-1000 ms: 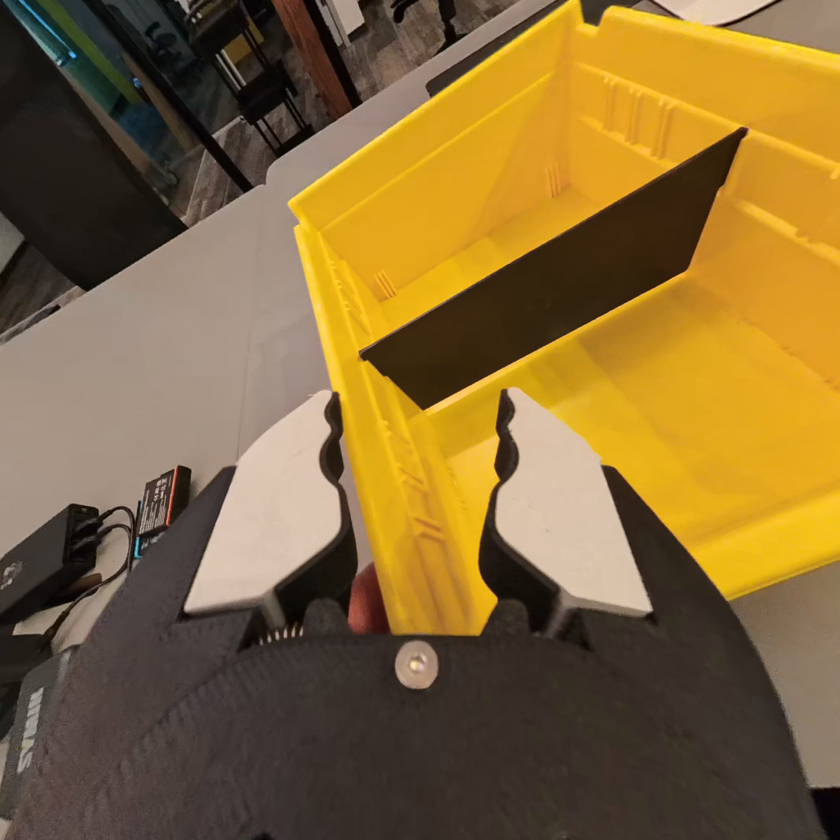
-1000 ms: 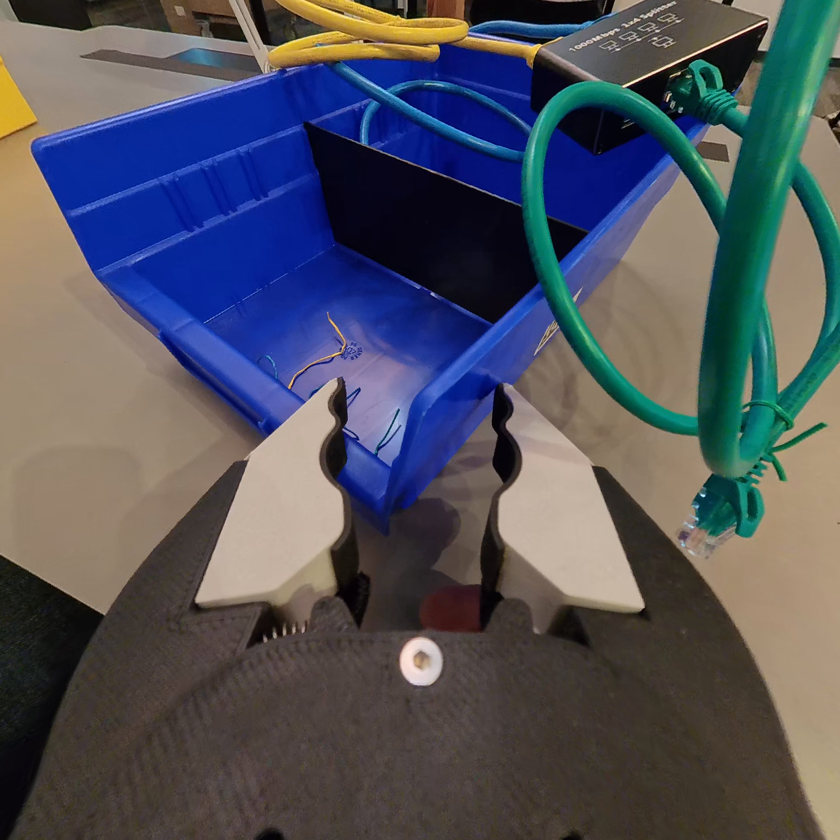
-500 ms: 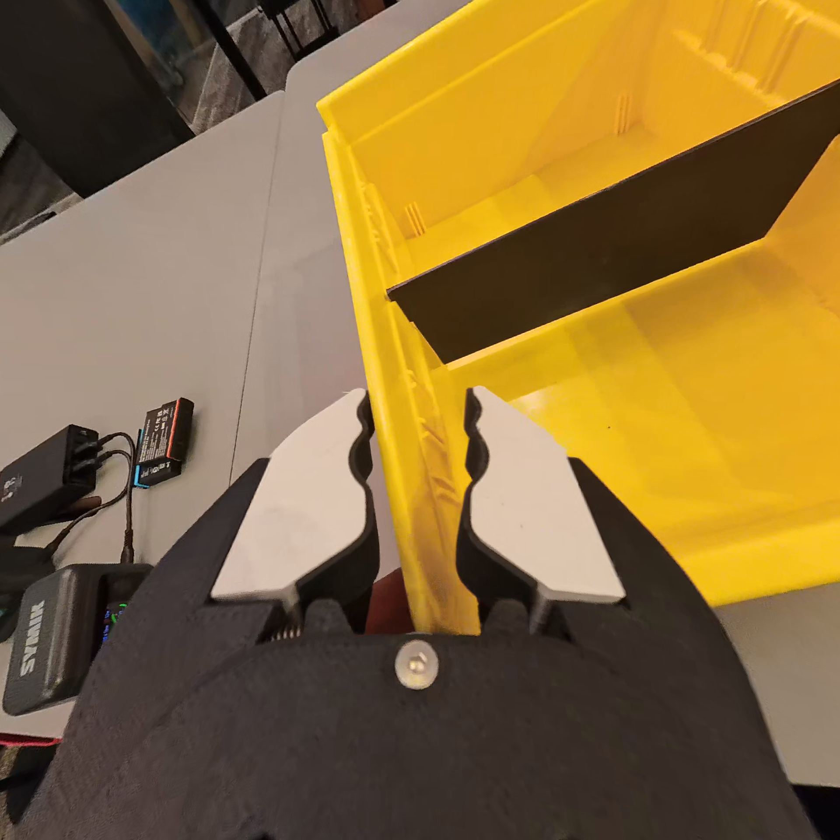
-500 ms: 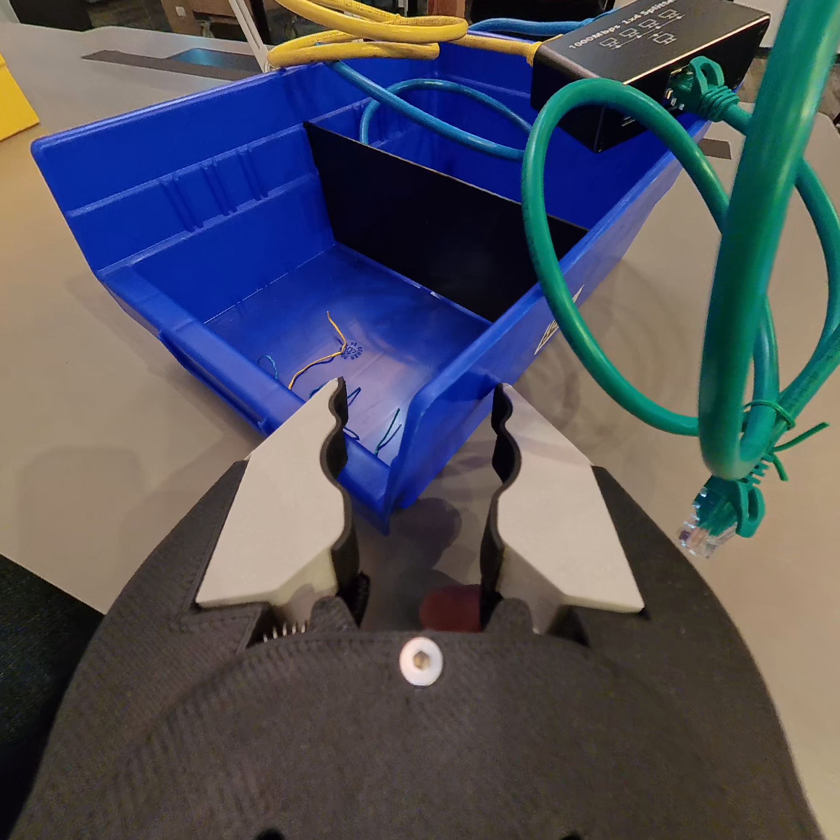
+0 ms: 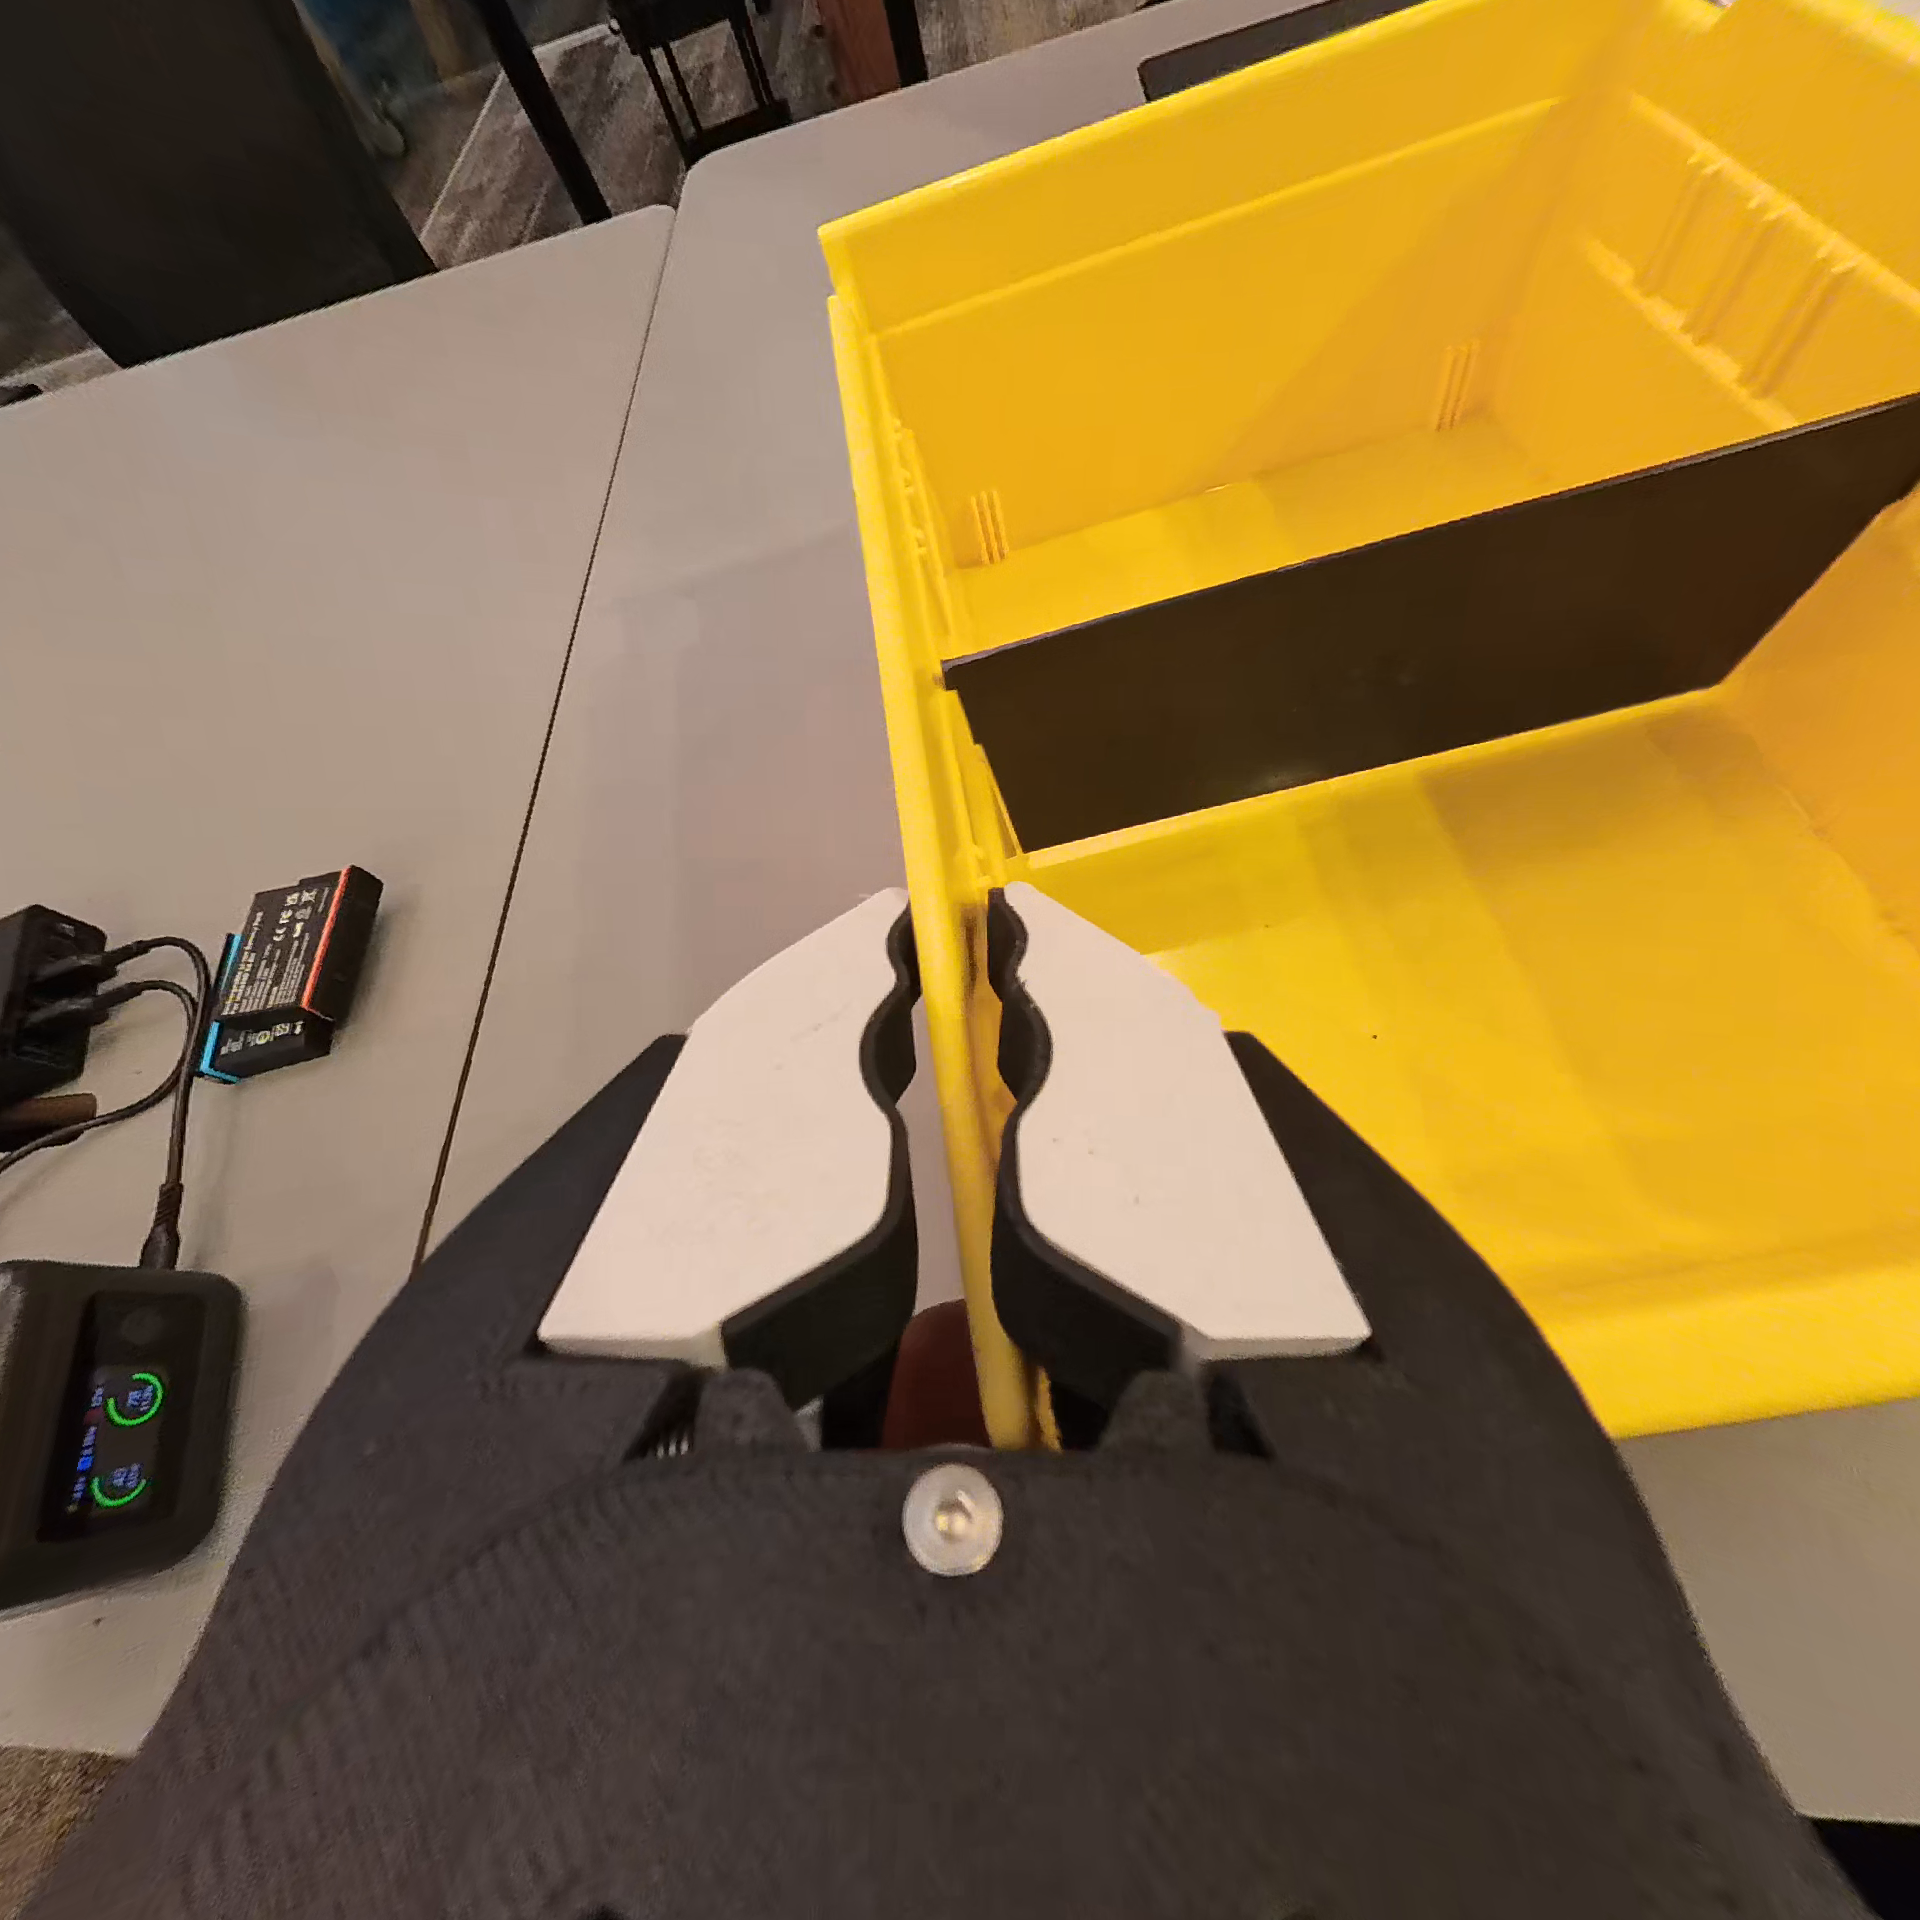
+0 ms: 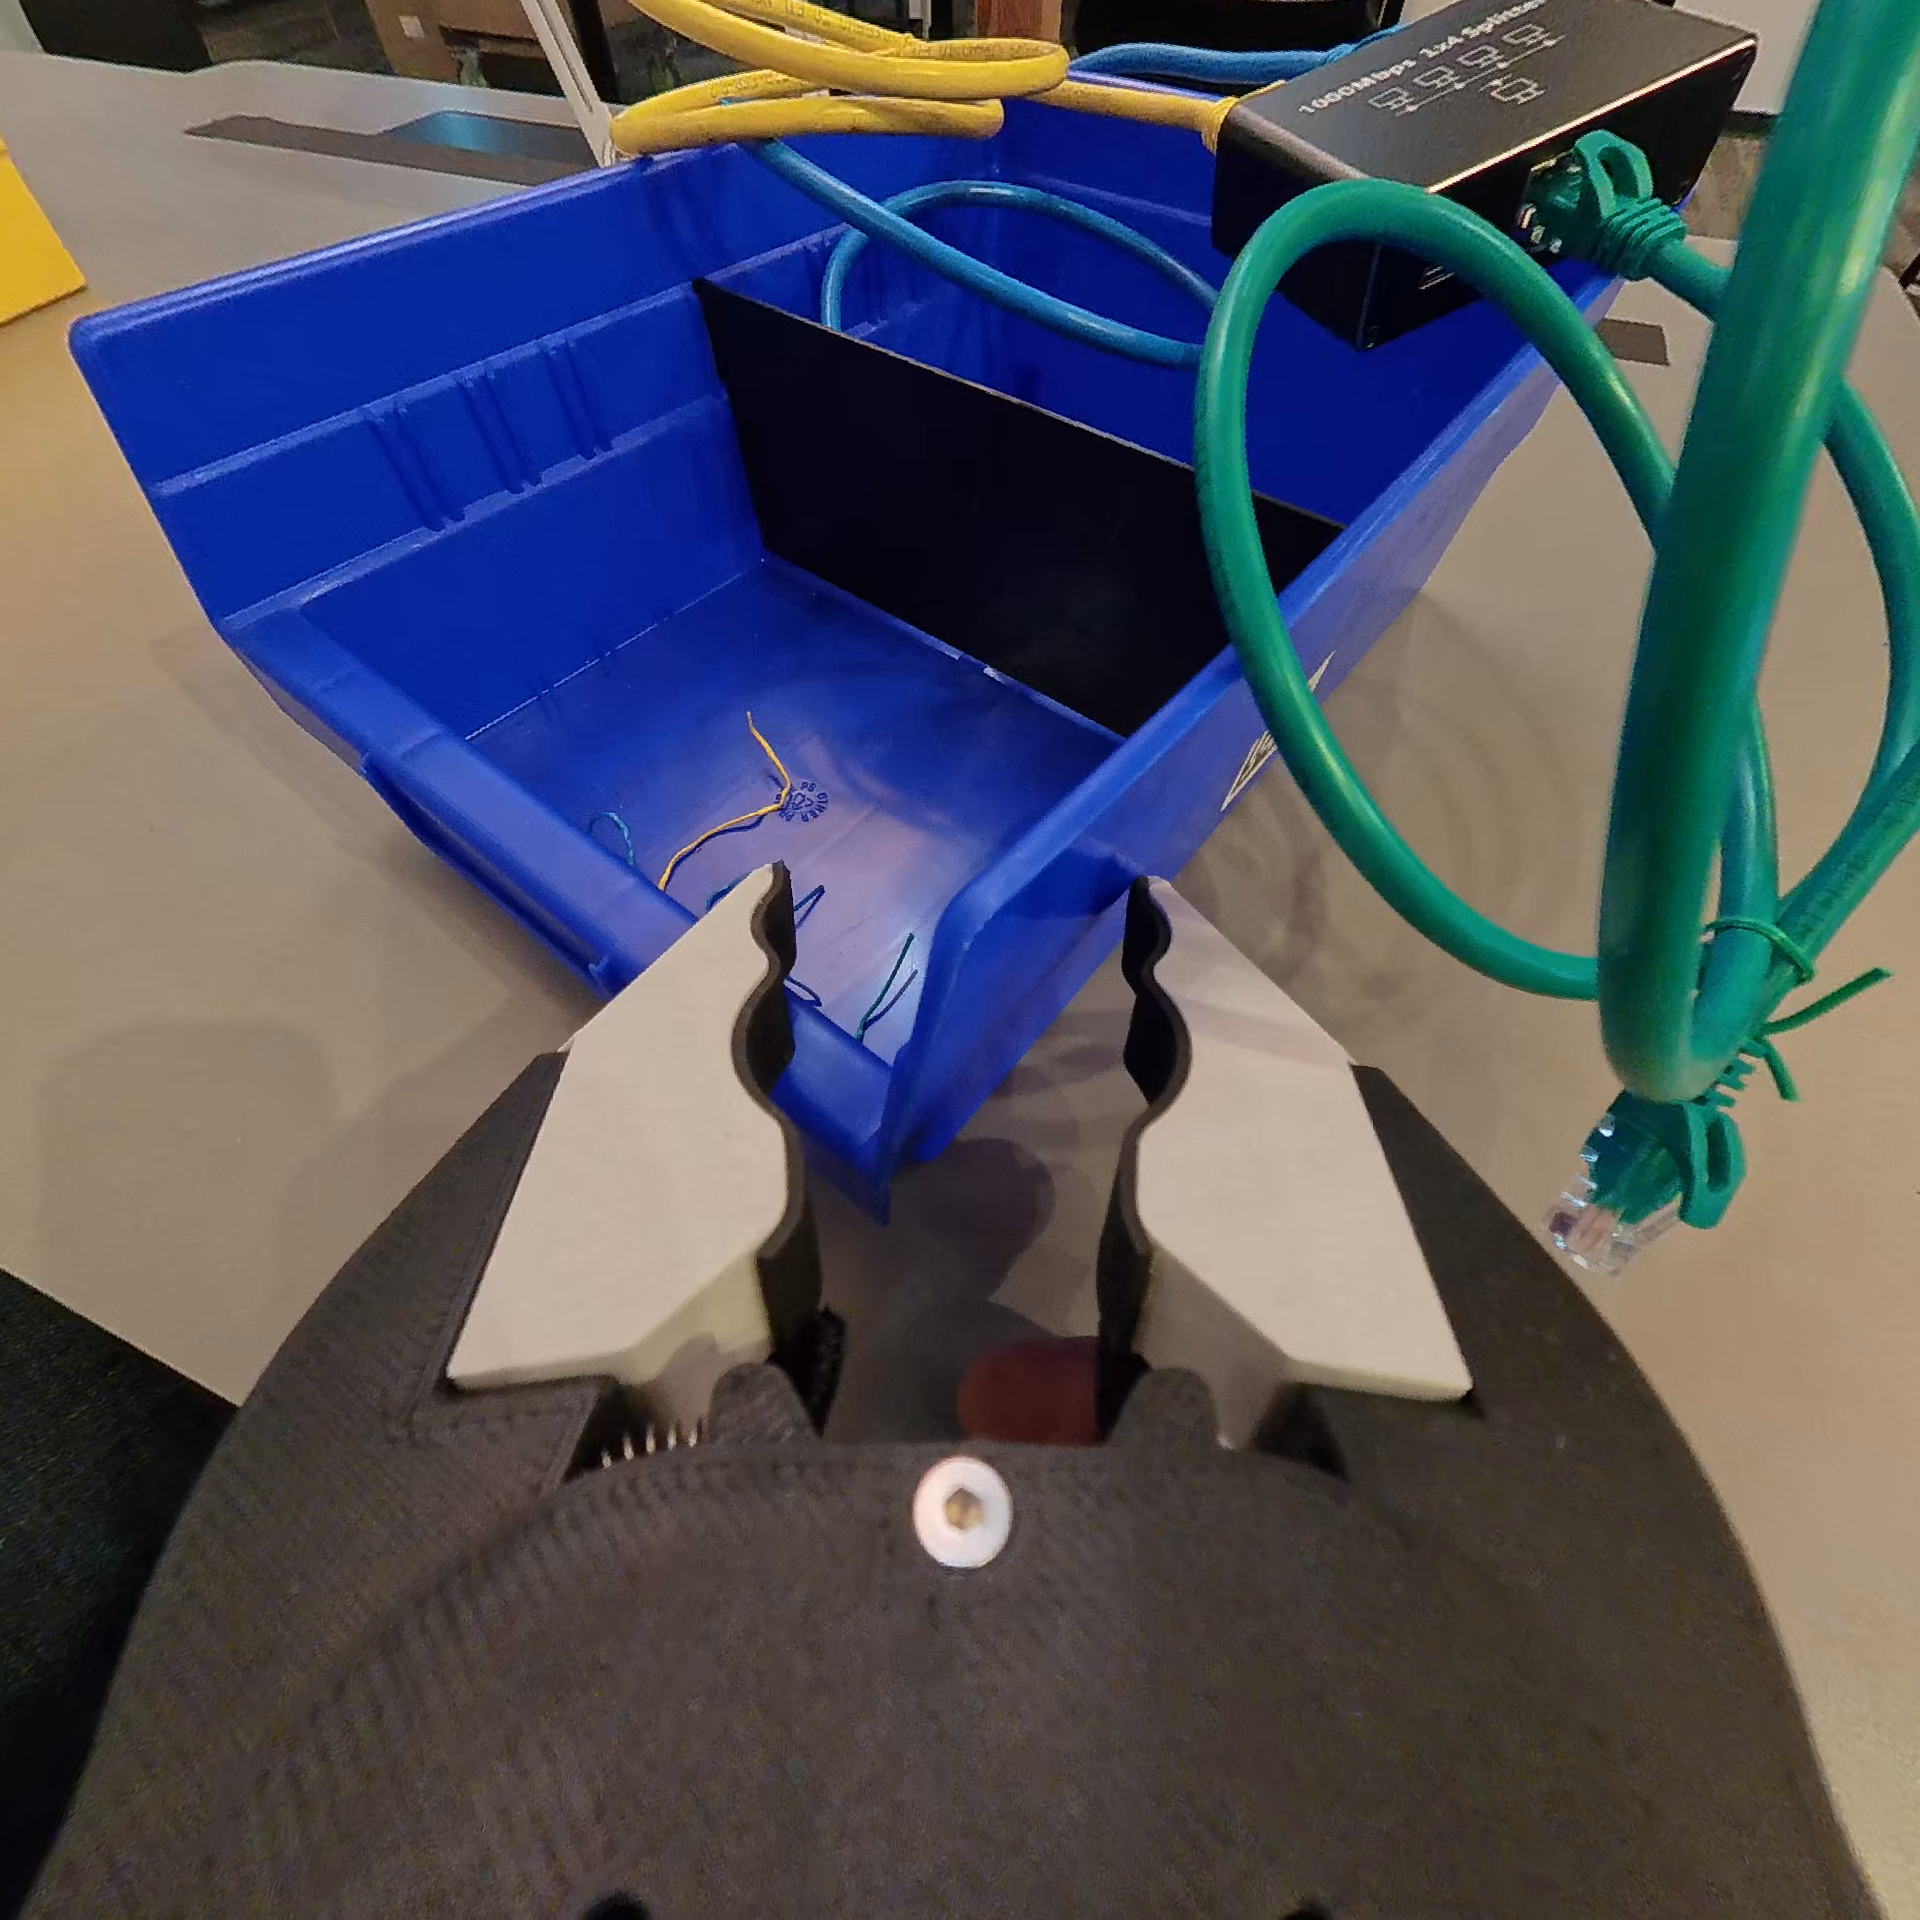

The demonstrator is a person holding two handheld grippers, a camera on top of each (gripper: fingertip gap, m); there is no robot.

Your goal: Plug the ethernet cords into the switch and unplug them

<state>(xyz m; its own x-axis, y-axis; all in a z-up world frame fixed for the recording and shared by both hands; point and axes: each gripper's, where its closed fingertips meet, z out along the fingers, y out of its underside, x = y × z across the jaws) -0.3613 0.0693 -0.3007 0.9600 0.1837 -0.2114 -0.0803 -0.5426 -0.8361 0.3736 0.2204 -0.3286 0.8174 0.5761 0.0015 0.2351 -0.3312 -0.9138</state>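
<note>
The left gripper (image 5: 954,914) is pinched on the near side wall of the yellow bin (image 5: 1195,260), one finger outside the wall and one inside, the thin wall running back between the pads. A black divider (image 5: 1455,665) crosses the bin from wall to wall and splits it into a near and a far compartment. The bin sits on a grey table (image 5: 312,582). To the left of the gripper on that table lie a small black battery (image 5: 296,971) with red and blue edges, a black charger (image 5: 47,987) with cables plugged in, and a black box with a lit screen (image 5: 109,1434).

The right gripper (image 6: 961,899) is spread wide and holds nothing; its tips hang over the near corner of the blue bin (image 6: 416,416). This bin also has a black divider (image 6: 987,488); a few thin wire scraps (image 6: 727,831) lie in the near compartment. The black switch (image 6: 1475,156) rests on the far right rim of the bin. A green cord (image 6: 1351,582) is plugged into its front and loops down outside the bin, with its free plug (image 6: 1610,1205) hanging at the right. A blue cord (image 6: 997,260) coils in the far compartment, and yellow cords (image 6: 831,94) lie across the far rim
</note>
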